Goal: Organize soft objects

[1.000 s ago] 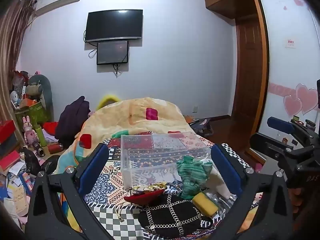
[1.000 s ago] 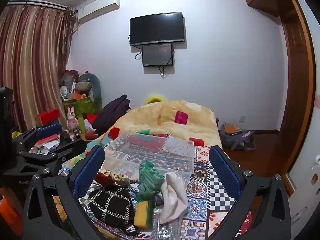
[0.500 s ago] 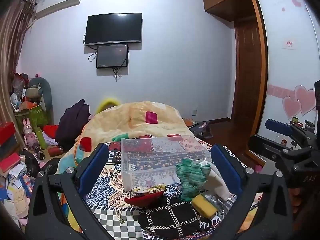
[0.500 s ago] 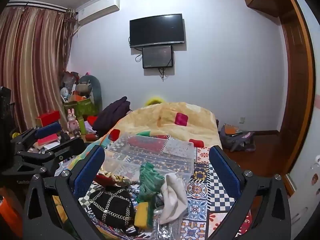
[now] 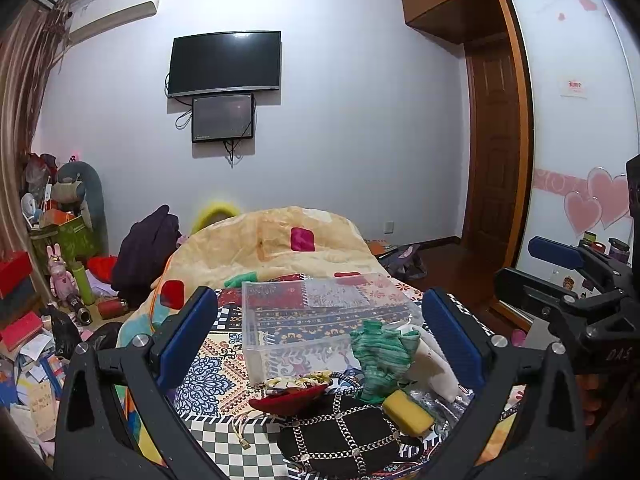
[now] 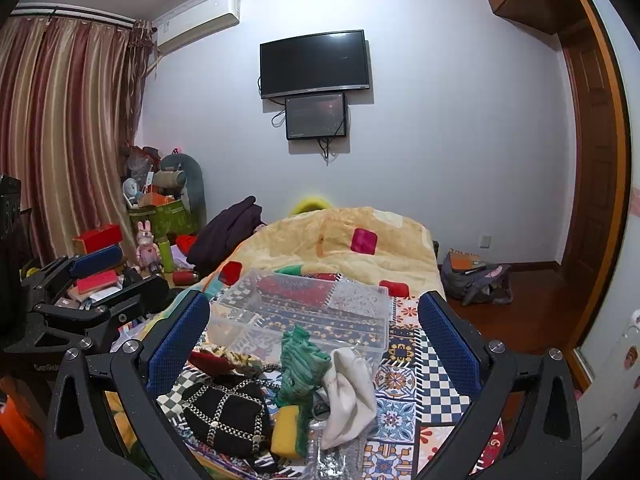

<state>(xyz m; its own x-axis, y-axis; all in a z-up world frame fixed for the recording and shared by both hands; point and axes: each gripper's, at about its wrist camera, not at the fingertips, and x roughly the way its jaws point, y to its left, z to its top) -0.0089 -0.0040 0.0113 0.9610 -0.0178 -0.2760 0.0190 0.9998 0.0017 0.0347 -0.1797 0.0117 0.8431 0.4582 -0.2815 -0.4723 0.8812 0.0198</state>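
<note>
Faintly, "GenRob" lettering on left gripper (image 6: 96,280) body, jaws spread

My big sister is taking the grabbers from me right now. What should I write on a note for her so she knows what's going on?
Left gripper: open, holding nothing, above the bed.
Right gripper: open, holding nothing, beside it.
The clear bin sits on the patterned cloth and looks empty.
In front of it lie the green knit piece, white cloth, yellow sponge, black chain bag and red pouch.
Done: nothing is in the bin yet.
Left: probably put each soft thing in the bin.
</note>
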